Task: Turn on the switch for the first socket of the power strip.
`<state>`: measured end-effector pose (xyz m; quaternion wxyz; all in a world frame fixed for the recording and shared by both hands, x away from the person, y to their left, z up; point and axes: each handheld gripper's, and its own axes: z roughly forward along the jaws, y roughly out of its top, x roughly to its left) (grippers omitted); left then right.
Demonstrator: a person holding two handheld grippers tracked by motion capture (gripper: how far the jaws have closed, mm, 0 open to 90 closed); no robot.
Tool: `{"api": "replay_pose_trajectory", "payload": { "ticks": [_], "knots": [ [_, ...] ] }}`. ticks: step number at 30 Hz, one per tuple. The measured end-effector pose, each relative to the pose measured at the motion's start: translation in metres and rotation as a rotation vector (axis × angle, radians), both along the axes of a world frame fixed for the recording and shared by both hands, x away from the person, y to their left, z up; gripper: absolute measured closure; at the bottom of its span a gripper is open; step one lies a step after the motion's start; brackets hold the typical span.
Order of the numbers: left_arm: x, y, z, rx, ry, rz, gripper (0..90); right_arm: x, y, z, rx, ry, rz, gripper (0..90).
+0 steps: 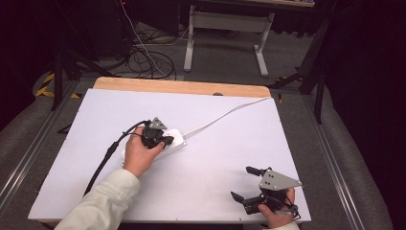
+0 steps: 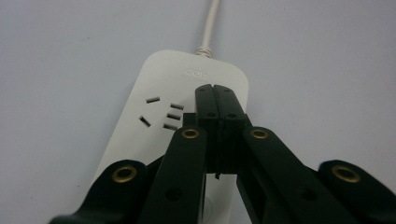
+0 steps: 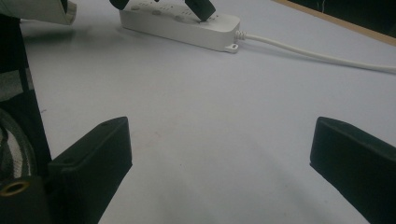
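Right gripper (image 1: 245, 183), jaws spread wide and empty, rests at the near right corner of the white tabletop (image 1: 225, 143). Farther left, the left gripper (image 2: 215, 93), jaws closed together, presses its tips on the white rectangular plastic power strip (image 2: 161, 93) at centre-left, whose white cord (image 1: 225, 115) trails to the far right.

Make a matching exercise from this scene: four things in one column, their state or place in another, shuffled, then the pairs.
1. left gripper
2. right gripper
3. power strip
4. white cable

a. runs toward the table's far edge
b. jaws wide apart, nothing between them
c. jaws shut, tips over the strip's top
d. lies flat on the white table

Pairs: 1-c, 2-b, 3-d, 4-a
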<state>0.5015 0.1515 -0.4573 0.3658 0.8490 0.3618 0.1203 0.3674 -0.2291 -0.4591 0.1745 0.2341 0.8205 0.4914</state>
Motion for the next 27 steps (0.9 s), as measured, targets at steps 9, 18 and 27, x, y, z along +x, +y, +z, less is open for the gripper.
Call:
{"api": "replay_pose_trajectory", "payload": {
  "ticks": [9,18,27],
  "knots": [
    [-0.0005,-0.0007,-0.0010,0.012,-0.017,-0.010,90.0,-0.0003,0.0006,-0.0002,-0.008,-0.001,0.001,6.2],
    [-0.0008,-0.0023,-0.0015,0.019,-0.018,-0.006,90.0,-0.0008,0.0021,-0.0005,-0.017,-0.005,0.002,6.2],
    [-0.0014,-0.0034,-0.0022,0.034,-0.030,-0.006,90.0,-0.0007,0.0023,-0.0007,-0.021,-0.003,0.002,6.2]
  ]
}}
